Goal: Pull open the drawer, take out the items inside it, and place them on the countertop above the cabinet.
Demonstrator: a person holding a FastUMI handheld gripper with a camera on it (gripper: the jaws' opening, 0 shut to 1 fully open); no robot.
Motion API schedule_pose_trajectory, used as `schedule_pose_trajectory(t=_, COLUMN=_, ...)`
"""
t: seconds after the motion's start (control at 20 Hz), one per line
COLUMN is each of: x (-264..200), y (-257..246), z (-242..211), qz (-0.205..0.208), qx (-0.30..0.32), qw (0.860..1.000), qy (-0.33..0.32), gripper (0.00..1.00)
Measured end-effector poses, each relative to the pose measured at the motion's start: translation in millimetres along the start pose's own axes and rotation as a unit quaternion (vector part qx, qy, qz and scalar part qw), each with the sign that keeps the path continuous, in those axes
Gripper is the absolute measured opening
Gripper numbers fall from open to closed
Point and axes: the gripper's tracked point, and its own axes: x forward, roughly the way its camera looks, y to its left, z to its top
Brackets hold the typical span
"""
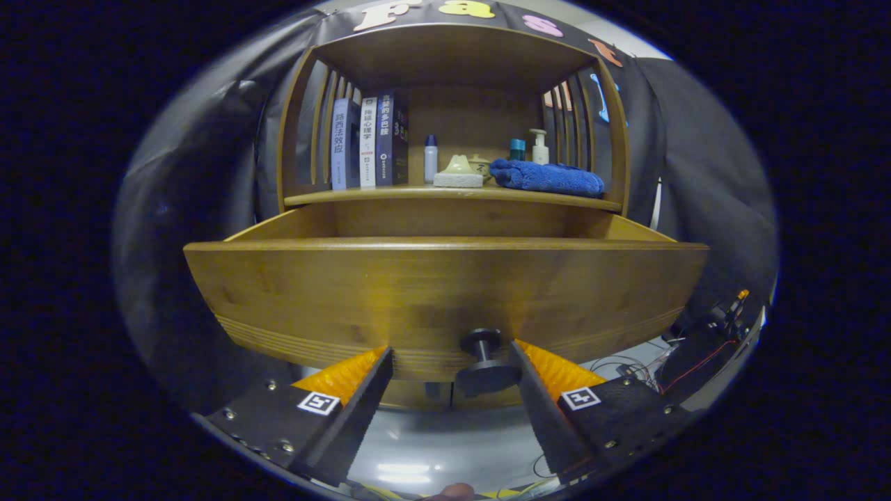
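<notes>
Now spread wide and clamped on nothing: jaws open, with the knob point(483, 362) between them, close against the right finger, perhaps touching it, and well apart from the left. Small, dark and round, on a short stem with a flat disc at the outer end; likely hard and smooth, so apt to slip under a pinch on the disc's rim. Better taken behind the disc, around the stem, should more pull be wanted. Just beyond, the drawer point(445, 292), standing well out of the cabinet: broad wooden front, stiff, grooved along its lower edge, probably of some weight yet sitting level, with no tilt to be seen. Open far enough for reaching in, by the look of it, so the pulling step judged done or nearly so. Inside hidden behind the front from this low angle, apart from the tops of the side walls and the back; cannot tell what lies within, nor whether heavy, soft or fragile. Calls for rising over the front edge and looking down before choosing a hold. Directly above the drawer, the bench point(452, 197), already carrying books point(369, 142) at the left, a small bottle point(431, 158), a pale block point(458, 175), a folded blue towel point(546, 177) at the right and a pump bottle point(538, 146) behind it. Free room judged scant: the strip along the front edge and the gap between books and bottle. Off to the right and lower, loose cables point(696, 348), best kept clear of.
</notes>
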Motion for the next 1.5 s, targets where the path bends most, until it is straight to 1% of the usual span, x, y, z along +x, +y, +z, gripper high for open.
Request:
schedule_pose_trajectory(t=0.2, x=25.1, y=2.6, z=10.0, qz=0.002, qx=0.004, qw=1.0, qy=-0.003, gripper=1.0)
schedule_pose_trajectory(t=0.3, x=36.0, y=5.1, z=22.4, qz=-0.001, qx=0.008, qw=1.0, qy=-0.021, gripper=1.0)
schedule_pose_trajectory(t=0.35, x=44.4, y=5.7, z=18.5, qz=-0.001, qx=0.009, qw=1.0, qy=-0.009, gripper=1.0)
schedule_pose_trajectory(t=0.4, x=47.4, y=7.1, z=23.7, qz=-0.003, qx=0.01, qw=1.0, qy=-0.018, gripper=1.0)
schedule_pose_trajectory(t=0.5, x=56.3, y=8.1, z=27.9, qz=0.001, qx=0.013, qw=1.0, qy=-0.021, gripper=1.0)
schedule_pose_trajectory(t=0.7, x=77.5, y=9.8, z=28.2, qz=0.018, qx=0.045, qw=0.999, qy=-0.019, gripper=1.0)
schedule_pose_trajectory(t=0.8, x=90.2, y=11.2, z=32.8, qz=0.014, qx=0.04, qw=0.999, qy=-0.019, gripper=1.0)
schedule_pose_trajectory(t=1.0, x=102.8, y=11.2, z=39.9, qz=0.022, qx=0.05, qw=0.998, qy=-0.018, gripper=1.0)
schedule_pose_trajectory(t=1.5, x=135.0, y=13.0, z=50.7, qz=0.016, qx=0.045, qw=0.999, qy=-0.021, gripper=1.0)
